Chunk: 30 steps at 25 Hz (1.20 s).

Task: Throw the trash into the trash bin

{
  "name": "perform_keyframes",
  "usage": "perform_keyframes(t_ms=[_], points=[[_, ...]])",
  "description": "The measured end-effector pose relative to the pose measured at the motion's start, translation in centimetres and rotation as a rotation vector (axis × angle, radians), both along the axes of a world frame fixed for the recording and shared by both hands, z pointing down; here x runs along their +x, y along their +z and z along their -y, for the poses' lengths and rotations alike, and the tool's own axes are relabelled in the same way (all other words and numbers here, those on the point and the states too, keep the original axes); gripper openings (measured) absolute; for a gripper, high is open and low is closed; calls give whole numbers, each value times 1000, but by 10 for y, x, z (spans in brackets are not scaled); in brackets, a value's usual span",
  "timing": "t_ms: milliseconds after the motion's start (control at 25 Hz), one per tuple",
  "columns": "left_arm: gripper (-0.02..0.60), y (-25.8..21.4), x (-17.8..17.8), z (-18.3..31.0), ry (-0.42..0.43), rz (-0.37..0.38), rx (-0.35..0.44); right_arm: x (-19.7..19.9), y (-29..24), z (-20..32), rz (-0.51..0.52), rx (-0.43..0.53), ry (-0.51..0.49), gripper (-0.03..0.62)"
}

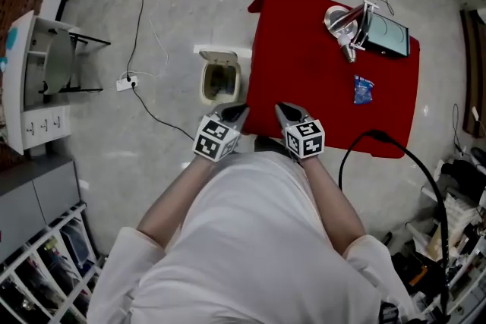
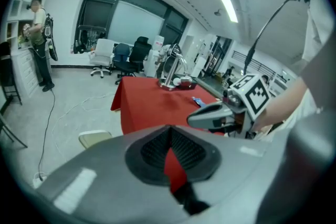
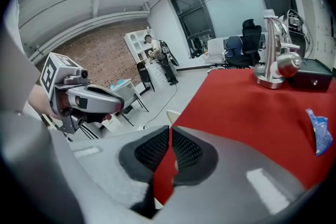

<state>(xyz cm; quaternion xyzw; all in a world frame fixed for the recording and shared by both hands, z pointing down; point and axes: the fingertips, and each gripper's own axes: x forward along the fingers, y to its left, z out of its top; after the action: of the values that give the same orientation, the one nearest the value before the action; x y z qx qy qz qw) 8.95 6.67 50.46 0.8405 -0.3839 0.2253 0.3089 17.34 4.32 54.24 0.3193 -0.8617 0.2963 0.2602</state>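
Head view, open trash bin (image 1: 220, 80), contents unclear, left gripper (image 1: 240, 111), right gripper (image 1: 283, 110), fingers together

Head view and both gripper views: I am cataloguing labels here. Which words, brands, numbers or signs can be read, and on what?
No text is readable.
Blue wrapper: print too small and blurred.
Marker cubes: square patterns only, no letters.
Black box: pale ring, no legible words.

Blue wrapper (image 1: 364, 89) lies on red table (image 1: 304, 57), open-lidded bin (image 1: 220, 80) beside
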Motion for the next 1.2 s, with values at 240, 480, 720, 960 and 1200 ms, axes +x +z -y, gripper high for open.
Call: perform_keyframes(t_ms=[240, 480, 720, 960, 1200], points=[[4, 4, 56, 18, 50, -1, -1, 68, 8, 20, -30, -2, 76, 26], [5, 11, 105, 35, 101, -2, 6, 138, 15, 39, -81, 5, 164, 34], [5, 13, 139, 49, 132, 0, 10, 206, 24, 59, -131, 12, 263, 40], [5, 25, 176, 62, 177, 1, -11, 256, 33, 76, -160, 17, 328, 58], [5, 28, 202, 75, 224, 20, -19, 295, 45, 91, -196, 11, 383, 88]])
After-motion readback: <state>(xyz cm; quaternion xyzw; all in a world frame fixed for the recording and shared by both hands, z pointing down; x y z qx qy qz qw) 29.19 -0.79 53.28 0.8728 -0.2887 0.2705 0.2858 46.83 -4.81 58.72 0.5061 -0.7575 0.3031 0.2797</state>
